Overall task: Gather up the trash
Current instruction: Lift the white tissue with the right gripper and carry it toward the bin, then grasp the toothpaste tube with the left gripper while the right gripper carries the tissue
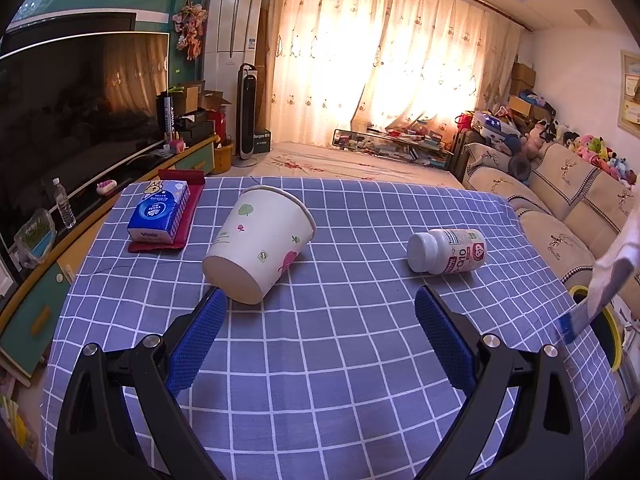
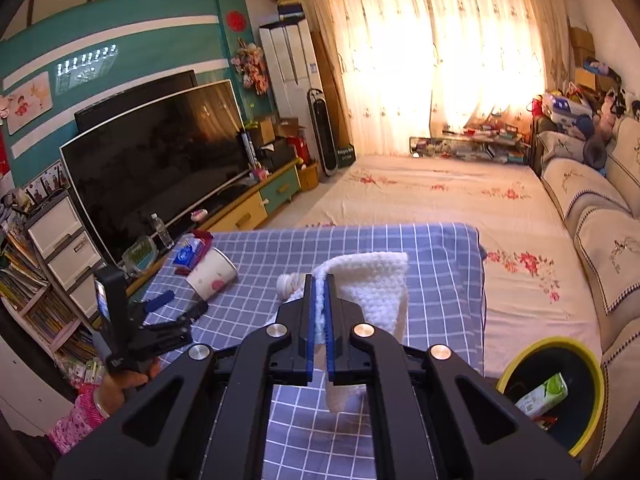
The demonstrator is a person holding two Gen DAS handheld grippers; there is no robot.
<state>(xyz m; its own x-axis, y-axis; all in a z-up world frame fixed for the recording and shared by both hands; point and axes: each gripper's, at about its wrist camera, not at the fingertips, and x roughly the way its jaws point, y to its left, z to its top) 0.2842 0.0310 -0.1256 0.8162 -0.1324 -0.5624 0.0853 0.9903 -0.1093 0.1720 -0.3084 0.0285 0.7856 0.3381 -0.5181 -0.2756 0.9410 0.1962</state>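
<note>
the right gripper [image 2: 320, 280] was clamped on a white cloth [image 2: 372, 280] lifted clear for the yellow-rimmed bin [image 2: 592, 364] at four o'clock, while the left gripper [image 1: 318, 300] gaped ready behind the tipped paper cup [image 1: 256, 240].

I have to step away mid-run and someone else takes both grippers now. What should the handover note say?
Right gripper: jaws shut on a white knitted cloth, held above the table.
Left gripper: jaws open, empty, facing the paper cup.
On the checked tablecloth: cup tipped over, pill bottle on its side, tissue pack.
Yellow-rimmed bin beside the table already holds a carton.
Left: bin the cloth, then cup and bottle.
</note>
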